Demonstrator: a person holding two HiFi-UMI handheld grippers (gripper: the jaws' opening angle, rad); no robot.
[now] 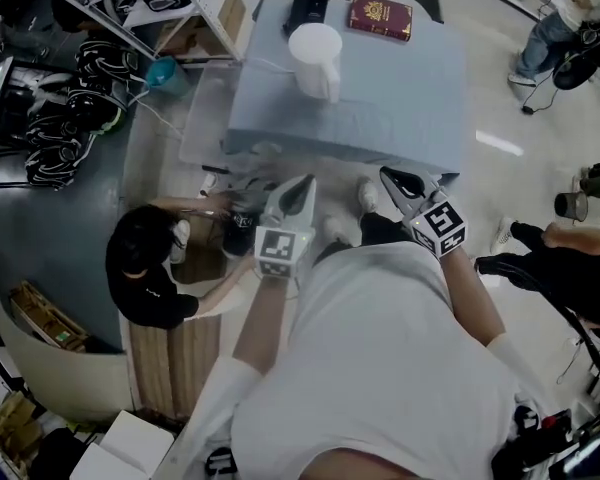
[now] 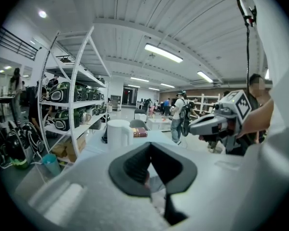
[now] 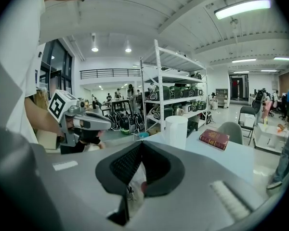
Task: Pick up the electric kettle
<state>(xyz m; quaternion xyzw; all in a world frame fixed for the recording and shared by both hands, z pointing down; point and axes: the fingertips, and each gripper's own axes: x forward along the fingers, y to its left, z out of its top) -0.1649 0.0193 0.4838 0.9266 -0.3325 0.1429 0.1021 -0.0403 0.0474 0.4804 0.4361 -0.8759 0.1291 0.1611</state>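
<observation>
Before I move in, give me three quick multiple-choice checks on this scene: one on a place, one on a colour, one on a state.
1. Seen from the head view, where is the red book relative to the kettle?
A) on the table, right of it and farther away
B) under it
C) on the floor

2. What colour is the kettle?
A) black
B) white
C) green

3. How do the right tool jaws stand?
A) wide apart
B) closed on the kettle
C) together, holding nothing

Answers:
1 A, the book lies near the table's far edge.
2 B, its body is plain white.
3 C, the jaw tips meet, well short of the kettle.
</observation>
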